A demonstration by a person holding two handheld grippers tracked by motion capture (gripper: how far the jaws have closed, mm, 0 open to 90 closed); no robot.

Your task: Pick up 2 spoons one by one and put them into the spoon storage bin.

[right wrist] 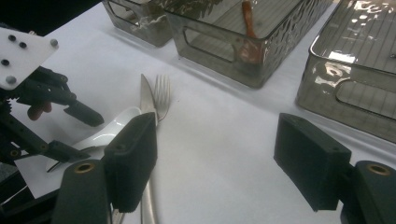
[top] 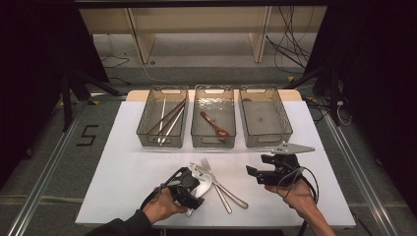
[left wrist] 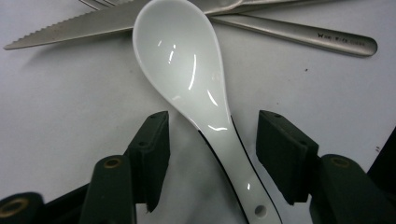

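A white ceramic spoon (left wrist: 187,70) lies on the white table, its handle running between the jaws of my left gripper (left wrist: 215,126). There is a gap on each side of the handle, so the pads do not press on it and the gripper is open. The spoon (top: 205,184) rests among a metal knife (left wrist: 84,23), a fork (top: 216,179) and another metal handle (left wrist: 303,37). To the right, my right gripper (top: 258,172) hovers open with nothing between its jaws. The right gripper view looks past the right gripper (right wrist: 215,149) to the left gripper (right wrist: 70,130) at the spoon (right wrist: 112,126).
Three clear bins stand in a row at the back of the table. The left bin (top: 147,140) holds several chopsticks. In the middle bin (top: 213,142) lies a brown wooden spoon (top: 215,124). The right bin (top: 268,140) is empty. White table surface lies between the bins and the cutlery.
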